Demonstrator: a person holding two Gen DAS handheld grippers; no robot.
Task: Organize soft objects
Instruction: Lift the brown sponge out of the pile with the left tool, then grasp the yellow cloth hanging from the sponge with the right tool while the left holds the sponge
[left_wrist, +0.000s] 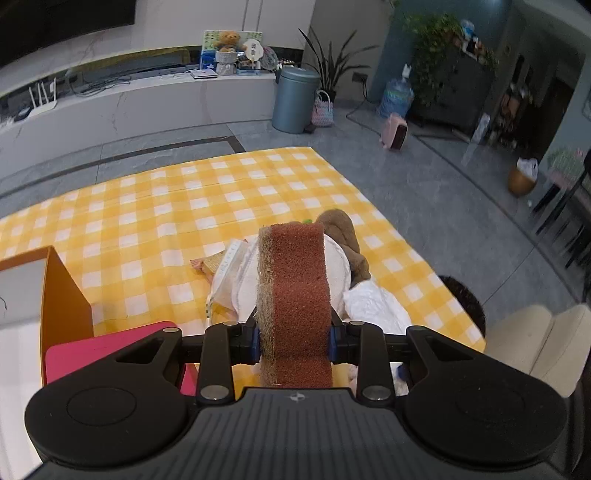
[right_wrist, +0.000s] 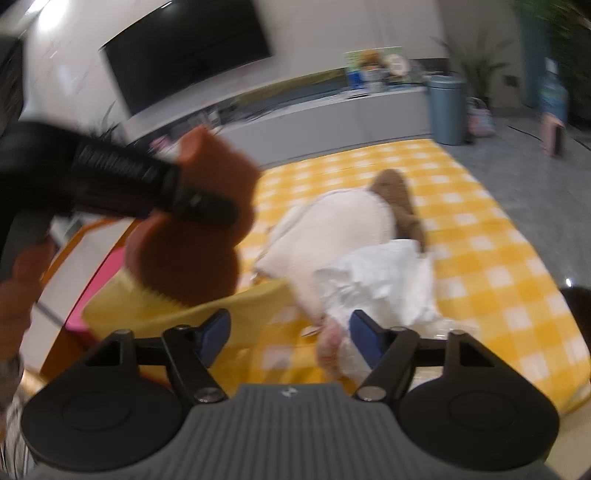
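Yellow-checked surface (left_wrist: 147, 206) held a soft pile.
Left gripper (left_wrist: 295, 341) clamped the brown sponge (left_wrist: 295, 291); right gripper (right_wrist: 290, 332) gaped empty, probably due another pick.

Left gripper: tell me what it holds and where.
The left gripper holds a brown sponge, jaws squeezing its two long sides near the lower end.

white pillow (left_wrist: 341, 266) on checked cloth (left_wrist: 147, 206)
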